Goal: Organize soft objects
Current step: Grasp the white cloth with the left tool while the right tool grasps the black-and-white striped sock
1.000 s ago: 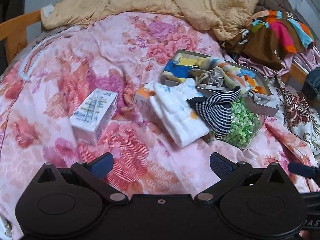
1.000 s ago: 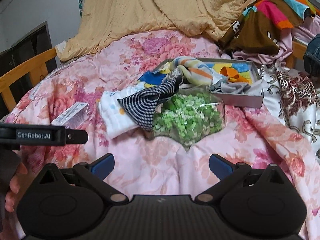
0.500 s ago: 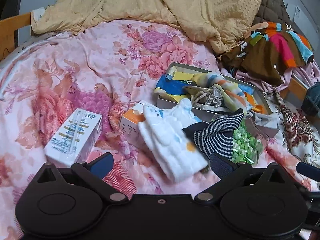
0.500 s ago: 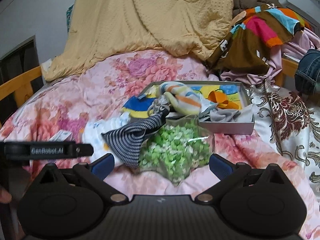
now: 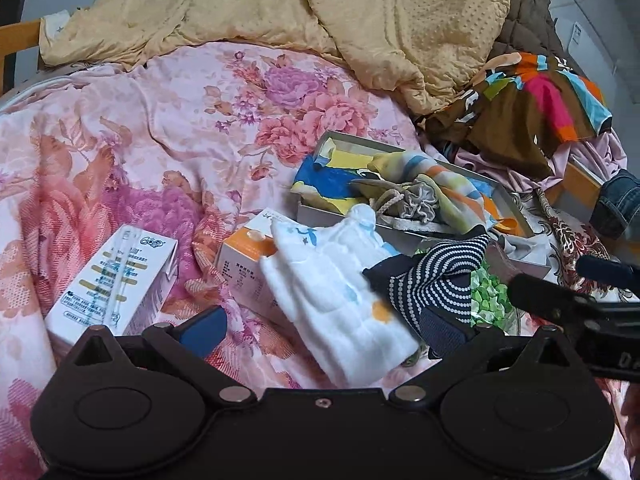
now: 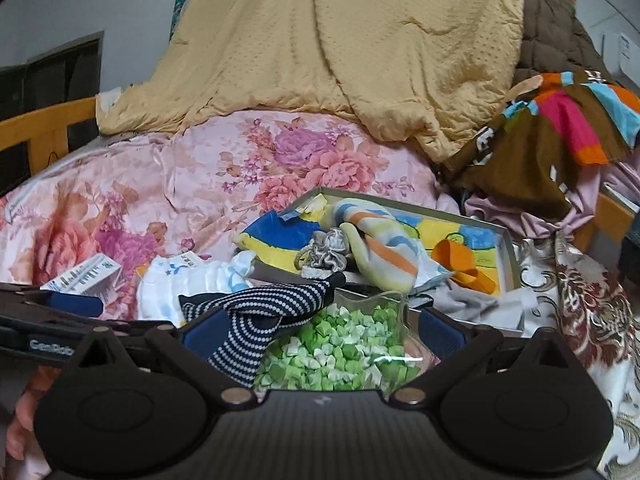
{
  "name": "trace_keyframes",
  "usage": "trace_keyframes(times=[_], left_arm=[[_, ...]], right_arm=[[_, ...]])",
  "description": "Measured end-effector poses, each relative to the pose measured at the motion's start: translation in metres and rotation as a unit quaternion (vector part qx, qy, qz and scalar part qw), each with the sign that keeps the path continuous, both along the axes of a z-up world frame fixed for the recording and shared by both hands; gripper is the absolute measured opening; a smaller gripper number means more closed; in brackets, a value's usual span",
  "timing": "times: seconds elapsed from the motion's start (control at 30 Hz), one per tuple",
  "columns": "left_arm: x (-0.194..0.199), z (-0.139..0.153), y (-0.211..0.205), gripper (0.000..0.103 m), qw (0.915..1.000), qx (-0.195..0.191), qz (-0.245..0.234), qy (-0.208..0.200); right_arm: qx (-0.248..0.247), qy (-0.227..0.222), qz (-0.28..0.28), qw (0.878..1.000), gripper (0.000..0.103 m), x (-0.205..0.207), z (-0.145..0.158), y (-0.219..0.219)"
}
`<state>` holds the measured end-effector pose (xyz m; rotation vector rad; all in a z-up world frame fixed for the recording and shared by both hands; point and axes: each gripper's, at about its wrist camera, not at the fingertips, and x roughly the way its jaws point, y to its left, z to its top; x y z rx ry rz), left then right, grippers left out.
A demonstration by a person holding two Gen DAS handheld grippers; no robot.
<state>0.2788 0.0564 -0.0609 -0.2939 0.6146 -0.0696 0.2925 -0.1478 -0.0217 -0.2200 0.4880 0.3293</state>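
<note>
A white folded cloth [image 5: 340, 300] lies on the floral bedspread, its near end between the fingers of my left gripper [image 5: 324, 330], which is open. A navy striped sock [image 5: 432, 280] lies draped over a clear bag of green paper bits [image 5: 486, 300]. In the right wrist view the striped sock [image 6: 260, 312] and the green bag [image 6: 340, 356] sit between the fingers of my right gripper [image 6: 322, 330], also open. Behind them a grey box [image 6: 512, 256] holds a striped cloth, a drawstring pouch and an orange piece.
A white carton [image 5: 116, 284] and an orange-topped carton [image 5: 244, 264] lie left of the white cloth. A yellow blanket [image 5: 360, 20] and piled colourful clothes [image 5: 540, 108] fill the back and right. A wooden bed rail [image 6: 44, 120] runs along the left.
Both grippers have moved forward toward the pile. The white cloth now reaches between the left fingers, and the sock and green bag lie between the right fingers. Nothing has been gripped.
</note>
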Motion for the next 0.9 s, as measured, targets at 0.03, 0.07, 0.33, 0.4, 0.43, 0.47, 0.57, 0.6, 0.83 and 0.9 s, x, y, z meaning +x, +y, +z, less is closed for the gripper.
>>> trace_keyframes(times=[0.03,0.07,0.33,0.4,0.43,0.47,0.57,0.6,0.83,0.9], left_arm=[[0.001,-0.001,0.001,0.102,1.0,0.0,-0.001,-0.001],[0.003,-0.003,0.001,0.102,1.0,-0.001,-0.002,-0.001],[0.011,-0.02,0.004,0.102,0.9995,-0.015,-0.003,0.026],[0.012,-0.022,0.002,0.102,0.9997,-0.006,-0.008,0.023],[0.011,-0.023,0.001,0.102,0.9997,-0.002,-0.01,0.021],[0.012,-0.024,0.001,0.102,0.9998,0.0,-0.013,0.018],[0.012,-0.027,-0.001,0.102,0.9997,0.004,-0.018,0.014],[0.013,-0.027,-0.002,0.102,0.9997,0.007,-0.02,0.011],[0.009,-0.024,-0.006,0.093,0.9989,0.013,-0.042,-0.018],[0.008,-0.022,-0.007,0.082,0.998,0.01,-0.056,-0.028]], right_arm=[[0.0,0.004,0.006,1.0,0.103,0.005,-0.002,0.001],[0.0,0.006,0.012,1.0,0.103,0.008,-0.003,0.002],[0.012,0.025,0.052,0.998,0.103,0.036,-0.003,0.008],[0.014,0.037,0.064,0.997,0.103,0.043,-0.003,0.009],[0.015,0.045,0.069,0.996,0.103,0.046,-0.004,0.009],[0.019,0.053,0.073,0.996,0.103,0.048,-0.005,0.01],[0.041,0.077,0.087,0.992,0.103,0.052,-0.006,0.013],[0.044,0.083,0.09,0.991,0.103,0.053,-0.006,0.015],[0.036,0.097,0.099,0.99,0.099,0.058,-0.012,0.029],[0.03,0.101,0.099,0.99,0.097,0.059,-0.015,0.032]])
